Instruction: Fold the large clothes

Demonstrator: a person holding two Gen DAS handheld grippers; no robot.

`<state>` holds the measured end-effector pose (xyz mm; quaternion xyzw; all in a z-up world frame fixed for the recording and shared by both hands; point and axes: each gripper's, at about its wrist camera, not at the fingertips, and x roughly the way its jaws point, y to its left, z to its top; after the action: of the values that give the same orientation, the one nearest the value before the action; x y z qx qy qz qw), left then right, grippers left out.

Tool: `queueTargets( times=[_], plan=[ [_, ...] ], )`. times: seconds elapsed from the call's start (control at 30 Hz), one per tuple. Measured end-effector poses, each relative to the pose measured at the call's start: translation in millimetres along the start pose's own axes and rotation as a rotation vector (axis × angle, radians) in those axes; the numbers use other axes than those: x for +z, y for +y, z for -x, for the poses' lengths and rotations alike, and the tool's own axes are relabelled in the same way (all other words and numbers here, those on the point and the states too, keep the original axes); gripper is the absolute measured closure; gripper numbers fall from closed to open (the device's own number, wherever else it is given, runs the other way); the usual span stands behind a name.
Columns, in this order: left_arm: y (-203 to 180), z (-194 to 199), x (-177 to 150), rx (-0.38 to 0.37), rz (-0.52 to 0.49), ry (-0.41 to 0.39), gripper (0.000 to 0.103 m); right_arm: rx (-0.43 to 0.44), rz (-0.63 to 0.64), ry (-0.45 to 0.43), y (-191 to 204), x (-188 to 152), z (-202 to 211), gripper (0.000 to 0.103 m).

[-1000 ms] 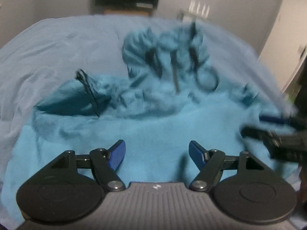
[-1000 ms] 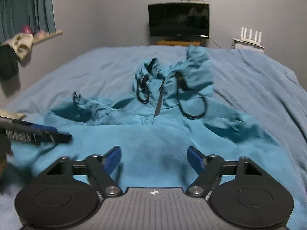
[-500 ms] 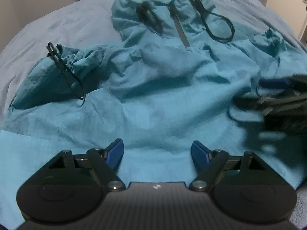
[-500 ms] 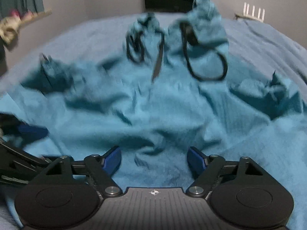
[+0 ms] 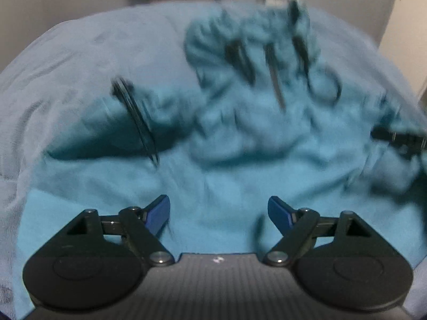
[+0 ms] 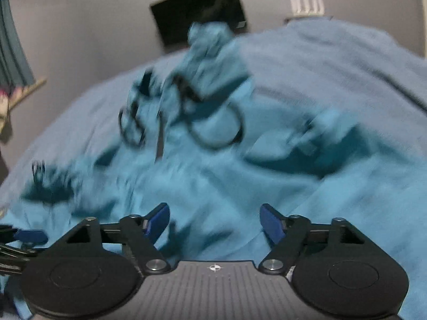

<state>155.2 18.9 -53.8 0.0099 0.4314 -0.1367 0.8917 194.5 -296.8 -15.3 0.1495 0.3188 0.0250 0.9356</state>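
Note:
A large teal hooded jacket (image 5: 240, 165) lies spread and rumpled on the bed, hood and black drawcords (image 5: 323, 85) at the far end. It also shows in the right wrist view (image 6: 240, 186), blurred. My left gripper (image 5: 218, 210) is open and empty above the jacket's near hem. My right gripper (image 6: 214, 217) is open and empty above the hem too. The right gripper's tip shows at the right edge of the left wrist view (image 5: 400, 138). The left gripper's blue tip shows at the lower left of the right wrist view (image 6: 29, 236).
A pale blue bedspread (image 5: 80, 61) covers the bed under the jacket. A dark TV (image 6: 200, 13) hangs on the far wall, with a white router (image 6: 307, 4) on a shelf to its right. A curtain (image 6: 13, 53) hangs at the left.
Both cameras have tilted back up from the jacket toward the far wall, with heavy blur. Both grippers stay open over the hem. The jacket lies much as before.

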Motion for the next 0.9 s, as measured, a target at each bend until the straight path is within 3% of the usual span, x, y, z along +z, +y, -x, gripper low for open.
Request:
queueTargets(
  times=[0.1,0.17,0.27,0.4,0.53,0.67,0.83,0.9],
  plan=[
    [7,16,34,-0.081,0.005,-0.104,0.023,0.000,-0.040,-0.067,-17,11,10,0.019],
    [5,18,60,-0.092,-0.012,-0.169,0.016,0.002,-0.036,-0.107,-19,17,10,0.019],
    [4,2,102,-0.111,-0.029,-0.216,0.015,0.013,-0.011,-0.106,-13,38,-2,0.022],
    [11,-41,159,-0.097,0.029,-0.213,0.015,0.006,0.047,-0.156,-2,83,-17,0.021],
    [20,-91,202,-0.026,0.094,-0.187,0.015,-0.036,0.089,-0.171,11,135,-52,0.016],
    [23,-123,223,0.021,0.128,-0.162,0.015,-0.028,-0.011,-0.159,18,182,-97,0.016],
    [22,-136,224,0.008,0.141,-0.172,0.015,-0.031,-0.086,-0.178,29,223,-144,0.012],
    [22,-139,220,-0.010,0.141,-0.162,0.015,-0.071,-0.068,-0.177,38,234,-159,0.009]
  ],
)
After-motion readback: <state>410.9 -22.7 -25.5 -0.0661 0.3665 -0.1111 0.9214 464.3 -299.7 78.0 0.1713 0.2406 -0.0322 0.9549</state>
